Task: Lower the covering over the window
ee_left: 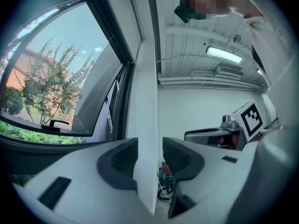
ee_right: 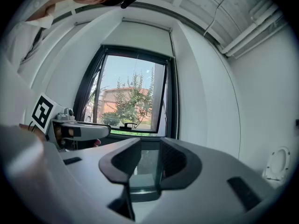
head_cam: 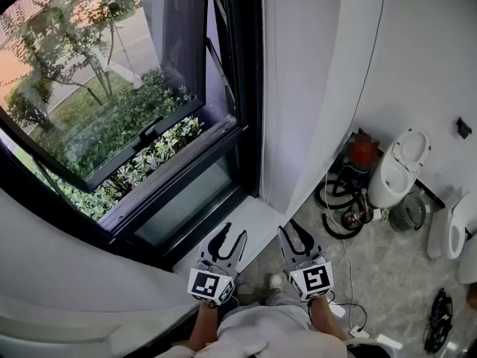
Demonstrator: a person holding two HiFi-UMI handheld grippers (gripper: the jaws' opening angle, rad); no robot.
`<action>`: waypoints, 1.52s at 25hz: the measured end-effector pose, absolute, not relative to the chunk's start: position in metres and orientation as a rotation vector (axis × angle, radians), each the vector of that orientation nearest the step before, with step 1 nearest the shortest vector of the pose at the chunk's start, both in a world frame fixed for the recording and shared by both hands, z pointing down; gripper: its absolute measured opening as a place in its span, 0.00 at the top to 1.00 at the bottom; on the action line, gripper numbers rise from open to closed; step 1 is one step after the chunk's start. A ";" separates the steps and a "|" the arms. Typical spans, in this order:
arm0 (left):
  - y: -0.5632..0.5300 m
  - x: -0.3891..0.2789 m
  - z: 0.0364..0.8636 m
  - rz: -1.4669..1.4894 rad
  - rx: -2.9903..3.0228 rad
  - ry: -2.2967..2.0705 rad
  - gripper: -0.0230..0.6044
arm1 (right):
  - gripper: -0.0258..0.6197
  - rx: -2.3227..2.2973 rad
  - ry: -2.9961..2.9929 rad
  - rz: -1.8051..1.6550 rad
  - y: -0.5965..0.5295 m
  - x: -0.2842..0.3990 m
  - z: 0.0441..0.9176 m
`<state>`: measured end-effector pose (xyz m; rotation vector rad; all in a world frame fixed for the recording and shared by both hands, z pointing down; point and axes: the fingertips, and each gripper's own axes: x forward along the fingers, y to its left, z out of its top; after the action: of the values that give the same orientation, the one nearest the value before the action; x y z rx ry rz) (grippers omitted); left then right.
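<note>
The window [head_cam: 112, 110] has a dark frame, and its sash with a handle [head_cam: 153, 133] is tilted open onto trees and shrubs. Nothing hangs over the glass. Above the frame in the right gripper view runs a white band [ee_right: 140, 27]. A thin cord [head_cam: 262, 66] runs down the white wall just right of the frame. My left gripper [head_cam: 227, 239] and right gripper [head_cam: 297, 236] are side by side below the sill, both open and holding nothing. The left gripper [ee_left: 149, 155] looks along the wall's edge beside the window. The right gripper [ee_right: 149, 160] faces the glass.
A white sill [head_cam: 250, 226] lies just ahead of the grippers. To the right stand a toilet [head_cam: 402, 162], coiled hoses [head_cam: 343, 207], a small bucket [head_cam: 408, 211] and another white fixture [head_cam: 447, 230] on the grey tiled floor. A cable [head_cam: 373, 58] hangs down the right wall.
</note>
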<state>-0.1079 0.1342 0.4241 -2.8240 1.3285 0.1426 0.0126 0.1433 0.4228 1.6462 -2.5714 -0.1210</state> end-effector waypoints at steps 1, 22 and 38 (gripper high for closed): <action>0.132 -0.108 0.424 0.144 -2.826 1.327 0.69 | 0.79 1.650 -2.573 -0.121 0.140 0.012 0.422; 0.048 -0.101 0.439 0.088 -2.866 1.218 0.70 | 0.80 1.705 -2.525 -0.035 0.053 0.001 0.446; -0.042 -0.049 0.444 0.003 -2.801 1.365 0.70 | 0.80 1.551 -2.644 0.012 -0.046 0.044 0.453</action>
<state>-0.0490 -0.0415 0.4440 -2.8014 1.3654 0.0028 0.0441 -0.0460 0.4528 1.5509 -2.6438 0.0117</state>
